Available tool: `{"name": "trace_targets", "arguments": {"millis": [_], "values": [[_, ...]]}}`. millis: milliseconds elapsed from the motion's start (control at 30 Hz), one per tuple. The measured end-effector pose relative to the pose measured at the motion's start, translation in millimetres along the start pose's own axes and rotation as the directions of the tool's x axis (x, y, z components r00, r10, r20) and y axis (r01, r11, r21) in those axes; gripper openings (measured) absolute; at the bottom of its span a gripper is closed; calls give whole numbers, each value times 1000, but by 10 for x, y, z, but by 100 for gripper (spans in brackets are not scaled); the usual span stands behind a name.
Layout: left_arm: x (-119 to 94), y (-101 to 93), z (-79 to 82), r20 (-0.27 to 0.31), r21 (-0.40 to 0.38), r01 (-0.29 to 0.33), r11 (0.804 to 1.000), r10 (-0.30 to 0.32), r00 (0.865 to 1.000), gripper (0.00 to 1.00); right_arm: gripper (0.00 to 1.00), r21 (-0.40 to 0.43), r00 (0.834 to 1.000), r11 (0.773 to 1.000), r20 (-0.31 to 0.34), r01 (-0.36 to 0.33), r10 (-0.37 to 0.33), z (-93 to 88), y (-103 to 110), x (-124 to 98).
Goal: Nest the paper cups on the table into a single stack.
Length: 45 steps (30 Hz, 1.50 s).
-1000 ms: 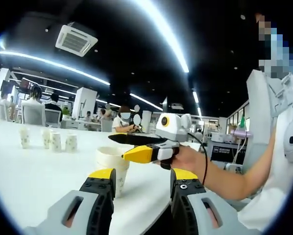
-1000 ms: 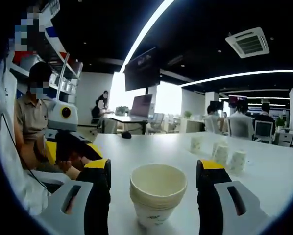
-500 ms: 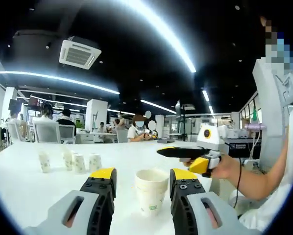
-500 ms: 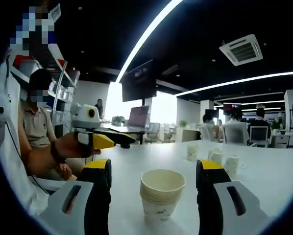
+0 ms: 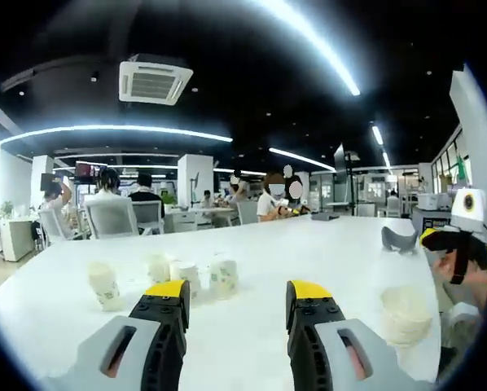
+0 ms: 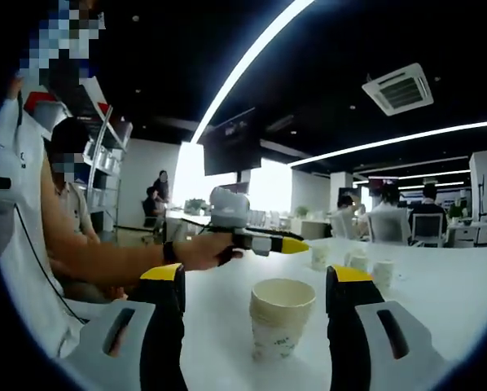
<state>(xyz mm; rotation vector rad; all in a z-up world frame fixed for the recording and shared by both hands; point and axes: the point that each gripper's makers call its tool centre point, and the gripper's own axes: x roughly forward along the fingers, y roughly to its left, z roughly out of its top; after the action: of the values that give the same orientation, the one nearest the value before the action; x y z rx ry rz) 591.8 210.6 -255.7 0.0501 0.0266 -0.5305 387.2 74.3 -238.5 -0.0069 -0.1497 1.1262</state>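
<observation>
A stack of nested white paper cups (image 6: pixel 281 319) stands on the white table (image 6: pixel 439 301), a little ahead of my right gripper (image 6: pixel 258 275), whose jaws are open and wide of it on either side. Beyond the stack, several single cups (image 6: pixel 358 261) stand in a loose row. My left gripper (image 5: pixel 239 292) is open with nothing between its jaws and faces those single cups (image 5: pixel 185 274); the stack (image 5: pixel 405 314) lies off to its right. A hand carries the left gripper (image 6: pixel 268 239) above the table behind the stack. The right gripper (image 5: pixel 449 238) sits at the far right edge.
A grey object (image 5: pixel 399 238) lies on the far right of the table (image 5: pixel 325 252). The person's arm (image 6: pixel 113 262) reaches in from the left. Chairs, desks and seated people fill the office behind the table.
The left gripper has swung away from the stack toward the single cups, so the stack now sits at the right of its view. The stack stays on the table and both grippers remain open.
</observation>
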Motion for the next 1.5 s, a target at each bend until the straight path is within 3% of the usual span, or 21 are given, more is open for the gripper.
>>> {"name": "trace_targets", "arguments": {"millis": [133,367,667,900,1233,1500], "values": [[349,249,-150,-50,18,-43,999,44,998,51,74,-3,1000,1000,9,13,-13,50,-1,-99],[771,550,-340,-107,-16,-75,997,73,992,52,74,-6,999,1000,16,30,-30,113,-10,-225],[1110,593,-458,-130,-15,-101,995,98,987,54,73,-13,999,999,33,44,-44,208,31,-356],[1336,721,-541,-165,58,-176,983,183,969,53,73,-13,997,998,43,58,-58,244,38,-421],[1601,752,-695,-239,72,-183,981,195,951,52,73,-18,997,998,35,67,-67,248,27,-470],[1672,810,-688,-215,71,-201,977,212,953,48,73,-20,997,997,41,74,-73,263,23,-509]]}}
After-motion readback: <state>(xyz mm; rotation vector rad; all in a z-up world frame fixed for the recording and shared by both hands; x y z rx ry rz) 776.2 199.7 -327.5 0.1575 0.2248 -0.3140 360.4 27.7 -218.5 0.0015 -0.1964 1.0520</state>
